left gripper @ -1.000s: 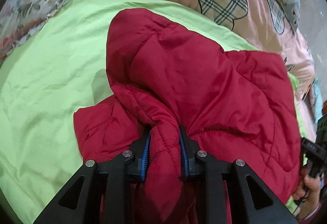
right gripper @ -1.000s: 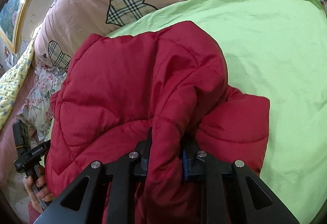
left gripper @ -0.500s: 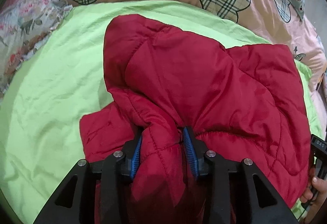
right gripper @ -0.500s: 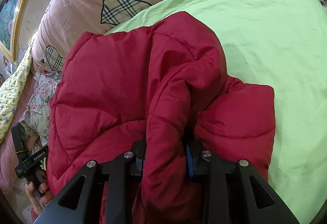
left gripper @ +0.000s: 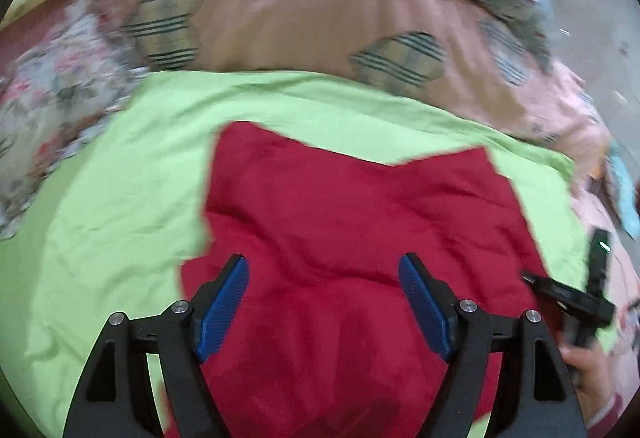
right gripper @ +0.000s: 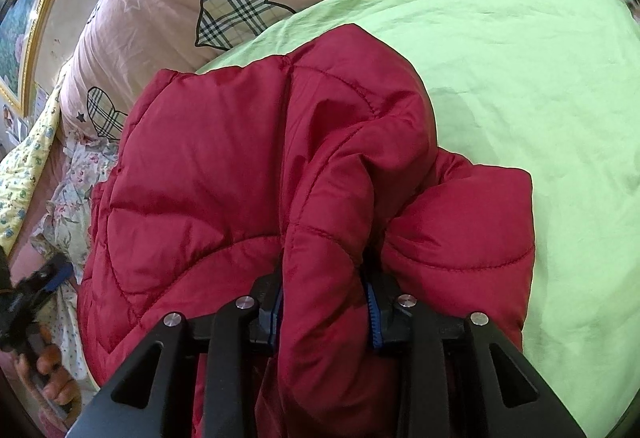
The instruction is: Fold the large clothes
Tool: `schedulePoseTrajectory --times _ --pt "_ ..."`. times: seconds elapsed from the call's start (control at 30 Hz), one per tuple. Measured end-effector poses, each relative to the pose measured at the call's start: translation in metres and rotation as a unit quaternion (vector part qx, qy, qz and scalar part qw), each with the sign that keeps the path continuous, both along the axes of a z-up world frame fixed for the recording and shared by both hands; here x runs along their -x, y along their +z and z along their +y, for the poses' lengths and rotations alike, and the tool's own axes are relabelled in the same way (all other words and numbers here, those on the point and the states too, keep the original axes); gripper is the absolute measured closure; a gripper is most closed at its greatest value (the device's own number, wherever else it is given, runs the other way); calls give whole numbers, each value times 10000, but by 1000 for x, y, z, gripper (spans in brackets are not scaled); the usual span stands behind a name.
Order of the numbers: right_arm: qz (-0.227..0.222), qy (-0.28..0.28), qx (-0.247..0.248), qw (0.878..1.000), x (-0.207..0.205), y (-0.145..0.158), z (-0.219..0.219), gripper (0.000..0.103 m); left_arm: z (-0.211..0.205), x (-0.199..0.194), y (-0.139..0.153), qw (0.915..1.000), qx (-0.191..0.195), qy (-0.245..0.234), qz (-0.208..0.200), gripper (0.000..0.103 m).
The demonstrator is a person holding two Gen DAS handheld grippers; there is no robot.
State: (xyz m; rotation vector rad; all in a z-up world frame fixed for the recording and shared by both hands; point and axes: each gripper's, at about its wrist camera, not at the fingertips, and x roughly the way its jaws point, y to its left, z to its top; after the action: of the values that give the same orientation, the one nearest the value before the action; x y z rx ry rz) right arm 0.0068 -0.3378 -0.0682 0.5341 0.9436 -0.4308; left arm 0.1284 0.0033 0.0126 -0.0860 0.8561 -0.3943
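A red quilted puffer jacket point(left gripper: 352, 222) lies folded on a lime-green sheet point(left gripper: 112, 206). In the left wrist view my left gripper point(left gripper: 324, 298) is open wide just above the jacket, its blue pads point(left gripper: 224, 302) apart and holding nothing. In the right wrist view my right gripper point(right gripper: 324, 302) is shut on a bunched fold of the jacket point(right gripper: 248, 166), the fabric squeezed between its fingers. The jacket's lower part bulges to the right of that grip. The right gripper also shows at the right edge of the left wrist view point(left gripper: 576, 298).
A pink duvet with plaid hearts point(left gripper: 280, 6) is heaped behind the green sheet point(right gripper: 520, 58). A floral pillow point(left gripper: 52, 90) lies at left. A gold picture frame point(right gripper: 28, 38) hangs on the wall. The other hand with the left gripper point(right gripper: 28, 302) shows at left.
My left gripper has opened and let go of the jacket fold, which has dropped flat, and the view has pulled back. The right gripper stays shut on its fold.
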Motion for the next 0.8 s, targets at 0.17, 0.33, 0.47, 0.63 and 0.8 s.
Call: schedulePoseTrajectory --times 0.17,0.33,0.47,0.63,0.8 --pt "41 3 93 9999 0 2 2 71 -40 15 -21 9977 77 -586 327 26" --pt "73 -22 206 9998 4 10 7 63 -55 -2 -60 9960 -227 -510 697 25" --pt "-119 -155 356 9992 19 34 8 55 -53 -15 -63 9956 -136 -538 761 24" --pt "-637 -281 1131 9911 37 82 23 49 -56 -18 -66 9957 -189 -525 734 24" --pt "-425 549 995 9926 3 73 50 45 -61 -18 -69 9958 -217 -524 714 24"
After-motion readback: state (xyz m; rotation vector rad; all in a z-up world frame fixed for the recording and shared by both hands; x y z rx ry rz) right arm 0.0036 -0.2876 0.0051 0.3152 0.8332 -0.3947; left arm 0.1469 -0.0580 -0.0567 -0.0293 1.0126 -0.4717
